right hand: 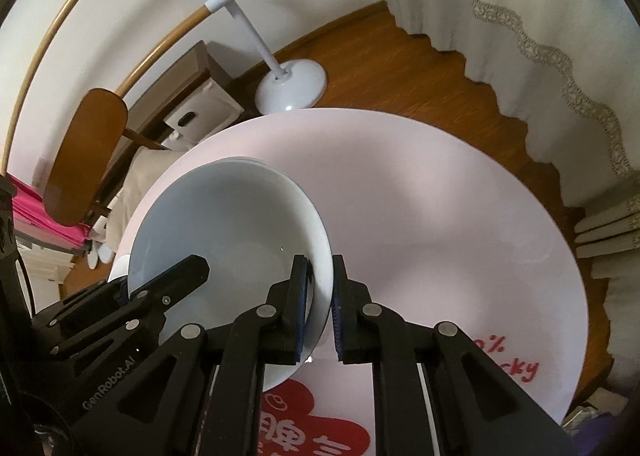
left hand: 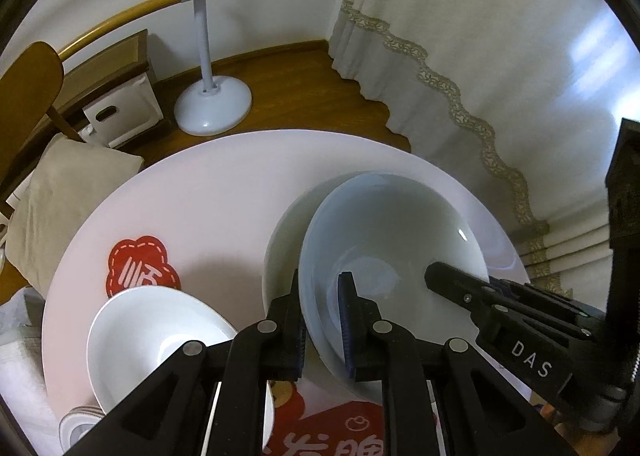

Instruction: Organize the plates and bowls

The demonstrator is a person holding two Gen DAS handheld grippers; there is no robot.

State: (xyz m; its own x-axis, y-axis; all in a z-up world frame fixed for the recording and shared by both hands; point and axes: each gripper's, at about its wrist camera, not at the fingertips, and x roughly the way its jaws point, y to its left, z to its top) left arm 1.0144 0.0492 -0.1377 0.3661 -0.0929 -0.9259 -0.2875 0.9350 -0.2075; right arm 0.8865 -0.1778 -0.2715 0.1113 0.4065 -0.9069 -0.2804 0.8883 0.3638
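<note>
A pale white bowl (left hand: 392,252) (right hand: 228,232) hangs tilted over the round white table (left hand: 192,192) (right hand: 440,196), held from both sides. My left gripper (left hand: 322,296) is shut on its left rim, one pad inside and one outside. My right gripper (right hand: 320,280) is shut on the opposite rim; in the left wrist view it (left hand: 444,278) reaches in from the right. Under the held bowl sits a second white bowl (left hand: 280,252), mostly hidden. A third white bowl (left hand: 160,332) stands at the table's near left.
Red stickers (left hand: 140,268) (right hand: 304,416) lie flat on the tabletop. Beyond the table are a white fan stand (left hand: 212,104) (right hand: 290,86), a wooden chair (right hand: 86,156), a beige cushion (left hand: 68,196) and long curtains (left hand: 460,56) on a wooden floor.
</note>
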